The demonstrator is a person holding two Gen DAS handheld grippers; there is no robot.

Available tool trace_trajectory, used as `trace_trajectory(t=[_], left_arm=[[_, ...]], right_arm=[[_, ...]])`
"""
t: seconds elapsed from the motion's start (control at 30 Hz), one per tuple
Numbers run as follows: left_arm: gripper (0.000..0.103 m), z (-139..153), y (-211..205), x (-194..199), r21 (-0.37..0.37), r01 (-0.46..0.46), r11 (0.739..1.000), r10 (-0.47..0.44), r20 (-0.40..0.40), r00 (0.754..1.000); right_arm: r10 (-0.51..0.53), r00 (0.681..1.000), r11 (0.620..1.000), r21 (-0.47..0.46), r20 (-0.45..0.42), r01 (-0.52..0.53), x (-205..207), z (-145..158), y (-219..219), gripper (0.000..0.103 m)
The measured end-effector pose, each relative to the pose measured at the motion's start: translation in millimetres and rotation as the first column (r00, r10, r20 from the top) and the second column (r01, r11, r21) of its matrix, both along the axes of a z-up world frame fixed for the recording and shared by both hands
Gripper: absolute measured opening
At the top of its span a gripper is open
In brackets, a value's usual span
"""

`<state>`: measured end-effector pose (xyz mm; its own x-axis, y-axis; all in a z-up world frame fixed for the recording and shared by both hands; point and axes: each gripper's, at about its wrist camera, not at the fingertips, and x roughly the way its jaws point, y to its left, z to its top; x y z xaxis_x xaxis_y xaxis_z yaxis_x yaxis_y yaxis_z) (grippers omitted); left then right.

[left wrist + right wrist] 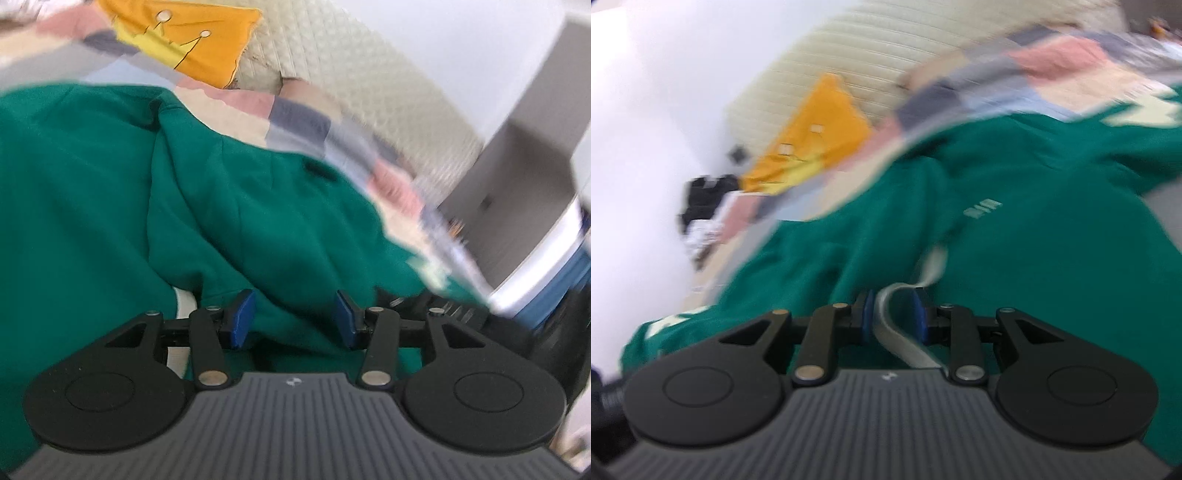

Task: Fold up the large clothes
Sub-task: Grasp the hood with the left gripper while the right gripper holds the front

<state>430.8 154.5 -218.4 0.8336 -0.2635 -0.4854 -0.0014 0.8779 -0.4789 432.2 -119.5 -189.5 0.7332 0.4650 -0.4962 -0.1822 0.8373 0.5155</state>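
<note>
green garment (92, 192): matt knit cloth, soft, creased; pale ribbed band (905, 332) at one edge
patchwork bedcover (295, 118): matt woven cloth, flat finish
orange cushion (192, 40): matt cloth, smooth
headboard (369, 85): cream quilted padding, textured
left gripper (291, 319): matt black plastic links, ribbed grey plastic body, bright metal pins, blue rubbery pads (242, 317)
right gripper (894, 319): matt black plastic, metal pins, blue pads

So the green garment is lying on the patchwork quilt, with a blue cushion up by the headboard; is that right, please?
Not quite: the cushion is orange and yellow, not blue, as the left wrist view shows. The green garment does lie on the patchwork quilt, by the headboard.
</note>
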Motion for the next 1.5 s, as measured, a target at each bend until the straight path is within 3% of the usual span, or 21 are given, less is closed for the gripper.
trace_trajectory(t=[0.1, 0.2, 0.4, 0.5, 0.57, 0.63, 0.7, 0.83, 0.9, 1.0, 1.1, 1.27, 1.5], left_arm=[[0.054, 1.0, -17.2, -6.0, 0.142, 0.028, 0.989, -0.030, 0.010, 1.000], [0.058, -1.6, -32.4, -4.4, 0.210, 0.080, 0.974, -0.087, 0.026, 0.996], [0.065, -7.1, -71.4, 3.5, 0.387, 0.150, 0.910, -0.165, 0.007, 0.986], [0.065, -11.0, -80.0, 7.8, 0.417, 0.128, 0.900, -0.140, -0.003, 0.990], [0.058, -13.2, -77.3, 11.3, 0.404, 0.102, 0.909, -0.110, -0.003, 0.994], [0.021, -13.2, -70.2, 15.2, 0.396, 0.067, 0.916, -0.066, -0.014, 0.998], [0.007, -10.2, -55.8, 15.9, 0.329, 0.040, 0.943, -0.038, -0.014, 0.999], [0.005, 11.0, -30.7, 5.9, 0.205, -0.032, 0.978, 0.016, 0.078, 0.997], [0.005, 21.9, -10.1, 0.2, 0.074, -0.051, 0.996, 0.042, 0.116, 0.992], [0.005, 32.1, 16.4, -4.7, -0.055, -0.088, 0.995, 0.094, 0.128, 0.987], [0.005, 34.5, 40.1, -5.6, -0.176, -0.122, 0.977, 0.142, 0.107, 0.984], [0.005, 36.2, 52.9, -7.7, -0.167, -0.158, 0.973, 0.176, 0.101, 0.979], [0.005, 33.2, 47.2, -8.3, -0.144, -0.145, 0.979, 0.161, 0.107, 0.981]], right_arm=[[-0.070, 0.997, 0.997, 0.024, -0.014, 0.071, 6.4, -0.4, -18.1, 0.027], [-0.099, 0.995, 0.993, 0.065, -0.008, 0.099, 9.3, 2.5, -29.0, 0.027], [-0.056, 0.998, 0.984, 0.168, -0.019, 0.059, 11.7, -0.8, -31.1, 0.027], [-0.023, 0.999, 0.976, 0.216, -0.026, 0.028, 12.8, -3.9, -28.3, 0.027], [-0.003, 0.999, 0.964, 0.266, -0.039, 0.014, 13.2, -6.7, -29.0, 0.027], [0.012, 0.998, 0.950, 0.313, -0.059, 0.007, 14.5, -10.1, -30.8, 0.027], [0.020, 0.996, 0.935, 0.355, -0.081, 0.010, 14.1, -14.7, -33.0, 0.027], [0.056, 0.993, 0.920, 0.392, -0.103, -0.011, 13.9, -20.0, -28.1, 0.027], [0.080, 0.991, 0.916, 0.401, -0.104, -0.032, 14.4, -22.2, -23.3, 0.027], [0.119, 0.987, 0.914, 0.400, -0.108, -0.067, 16.5, -24.8, -13.9, 0.027], [0.154, 0.981, 0.919, 0.381, -0.121, -0.097, 20.0, -26.8, -3.6, 0.028], [0.156, 0.969, 0.949, 0.302, -0.190, -0.094, 26.9, -38.7, 10.8, 0.032], [0.249, 0.954, 0.874, 0.464, -0.169, -0.146, 32.9, -50.3, 11.5, 0.034]])
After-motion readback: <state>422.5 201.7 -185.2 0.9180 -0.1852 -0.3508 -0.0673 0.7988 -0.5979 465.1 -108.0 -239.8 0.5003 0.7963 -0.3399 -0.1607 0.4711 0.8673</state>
